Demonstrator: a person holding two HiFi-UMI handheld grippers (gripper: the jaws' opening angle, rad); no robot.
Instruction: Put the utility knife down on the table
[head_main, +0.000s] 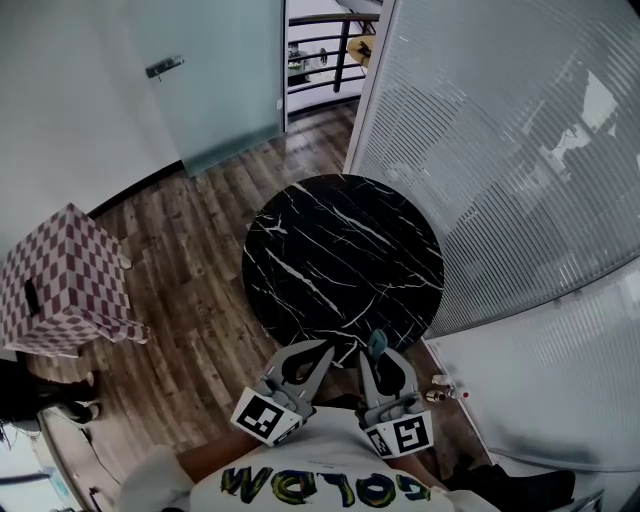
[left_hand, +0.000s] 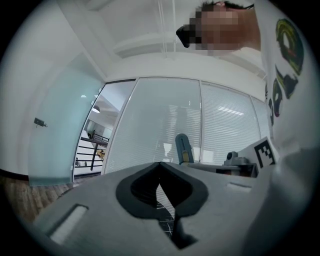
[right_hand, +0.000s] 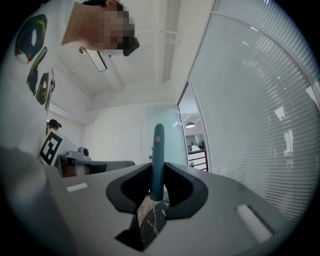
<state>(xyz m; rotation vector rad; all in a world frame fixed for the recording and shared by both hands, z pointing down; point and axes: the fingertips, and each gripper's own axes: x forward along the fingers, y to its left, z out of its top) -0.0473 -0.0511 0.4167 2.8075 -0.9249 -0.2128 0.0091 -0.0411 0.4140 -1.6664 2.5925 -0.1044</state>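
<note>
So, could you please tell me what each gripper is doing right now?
Left gripper: closed, empty.
Right gripper: closed on the utility knife.

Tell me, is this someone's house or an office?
Most likely an office or meeting nook. Tall glass walls with blinds stand beside a frosted glass door. A small round black marble table sits on the wooden floor, with a railing past the doorway.

Wood floor, round black marble table, glass wall w/ blinds, checkered box.
</note>
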